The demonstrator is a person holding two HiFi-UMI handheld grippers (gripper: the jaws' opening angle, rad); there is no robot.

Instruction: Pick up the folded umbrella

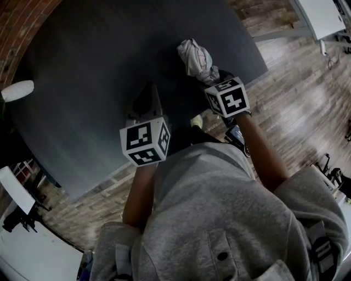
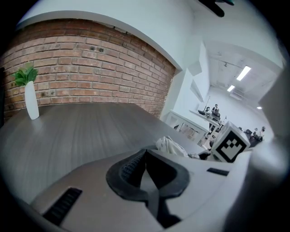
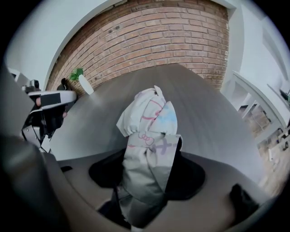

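The folded umbrella [image 1: 194, 57] is a pale, patterned fabric bundle over the right part of the dark round table [image 1: 98, 66]. In the right gripper view the umbrella [image 3: 149, 136] stands up between the jaws, and my right gripper [image 3: 147, 176] is shut on its lower end. The head view places my right gripper [image 1: 213, 77] just near of the bundle. My left gripper [image 1: 145, 104] hovers over the table to the left, its jaws [image 2: 144, 158] shut with nothing between them. From the left gripper view the umbrella [image 2: 171, 146] shows beyond the jaws, to the right.
A white vase with a green sprig [image 2: 31, 97] stands at the table's far side by the brick wall [image 2: 90, 68]; the vase [image 1: 16, 90] is at the left edge in the head view. Wooden floor [image 1: 296, 82] surrounds the table. White furniture [image 1: 323, 16] stands at the upper right.
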